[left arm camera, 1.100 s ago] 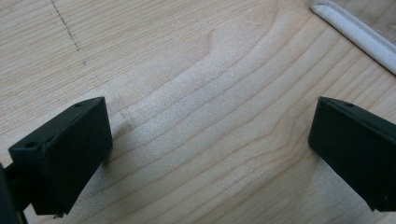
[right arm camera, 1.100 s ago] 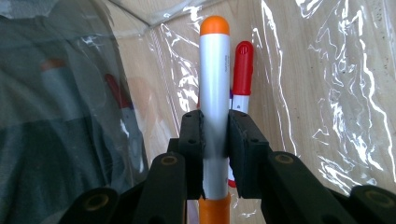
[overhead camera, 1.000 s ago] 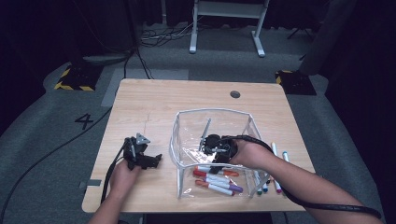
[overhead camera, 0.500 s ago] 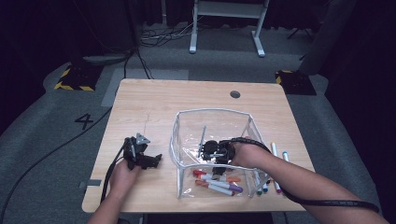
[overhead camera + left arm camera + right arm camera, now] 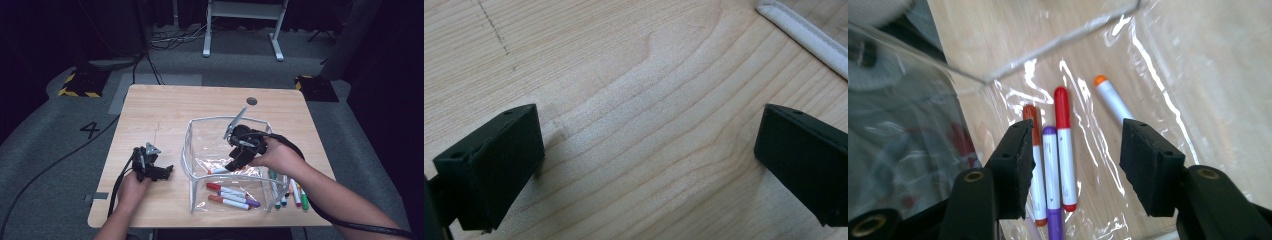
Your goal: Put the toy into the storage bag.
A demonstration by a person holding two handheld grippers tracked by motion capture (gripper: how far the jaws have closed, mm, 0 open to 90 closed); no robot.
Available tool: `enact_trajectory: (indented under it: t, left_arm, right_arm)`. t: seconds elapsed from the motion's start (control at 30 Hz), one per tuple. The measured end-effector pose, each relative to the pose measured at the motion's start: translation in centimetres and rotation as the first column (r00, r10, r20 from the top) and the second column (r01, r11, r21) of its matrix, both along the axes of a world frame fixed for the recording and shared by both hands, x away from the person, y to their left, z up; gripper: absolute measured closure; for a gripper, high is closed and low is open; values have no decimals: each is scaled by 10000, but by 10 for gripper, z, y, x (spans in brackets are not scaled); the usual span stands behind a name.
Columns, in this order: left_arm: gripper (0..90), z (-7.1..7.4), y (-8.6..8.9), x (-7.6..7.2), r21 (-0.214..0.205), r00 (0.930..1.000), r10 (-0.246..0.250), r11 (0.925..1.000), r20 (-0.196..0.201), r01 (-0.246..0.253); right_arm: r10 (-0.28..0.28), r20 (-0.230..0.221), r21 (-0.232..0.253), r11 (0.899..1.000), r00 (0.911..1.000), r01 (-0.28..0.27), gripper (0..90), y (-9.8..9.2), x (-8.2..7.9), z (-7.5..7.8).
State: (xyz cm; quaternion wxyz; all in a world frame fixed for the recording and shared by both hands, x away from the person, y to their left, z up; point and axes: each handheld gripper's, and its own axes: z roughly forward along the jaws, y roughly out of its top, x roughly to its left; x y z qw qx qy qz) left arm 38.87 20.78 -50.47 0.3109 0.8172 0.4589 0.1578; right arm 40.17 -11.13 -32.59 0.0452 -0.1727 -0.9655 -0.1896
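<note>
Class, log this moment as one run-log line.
right gripper: jaws just opened, empty, above markers in clear pouch | left gripper: open, over table

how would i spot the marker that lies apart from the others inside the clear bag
Find the clear plastic pouch on the light wooden table. Three markers lie bunched on its floor; the orange-capped white marker lies alone beside the red-capped marker, slanted, nearest the right gripper.

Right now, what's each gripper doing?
Left gripper: open, empty, over the table.
Right gripper: just been opening, empty, above markers in the clear pouch.
</note>
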Motion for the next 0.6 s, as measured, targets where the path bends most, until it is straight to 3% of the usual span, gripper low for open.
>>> enact_trajectory:
  t: [0.17, 0.33, 0.47, 0.6]
  left_arm:
    - [0, 0, 0, 0, -1, 10000, -3, 10000, 4, 3]
    - [0, 0, 0, -1, -14, 10000, 27, 10000, 8, -27]
    - [0, 0, 0, -1, -41, 10000, 50, 10000, 18, -50]
    - [0, 0, 0, -1, -14, 10000, 27, 10000, 9, -27]
  right_arm:
    - [-476, 698, 1136, 9927, 9964, 395, 479, -28, -10, 28]
    - [-1424, 1156, 2023, 9723, 9830, 1171, 491, -69, -18, 49]
    - [-2221, 1279, 2544, 9494, 9666, 1845, 498, -104, -20, 59]
    - [-3007, 1379, 2805, 9256, 9437, 2539, 498, -136, -21, 63]
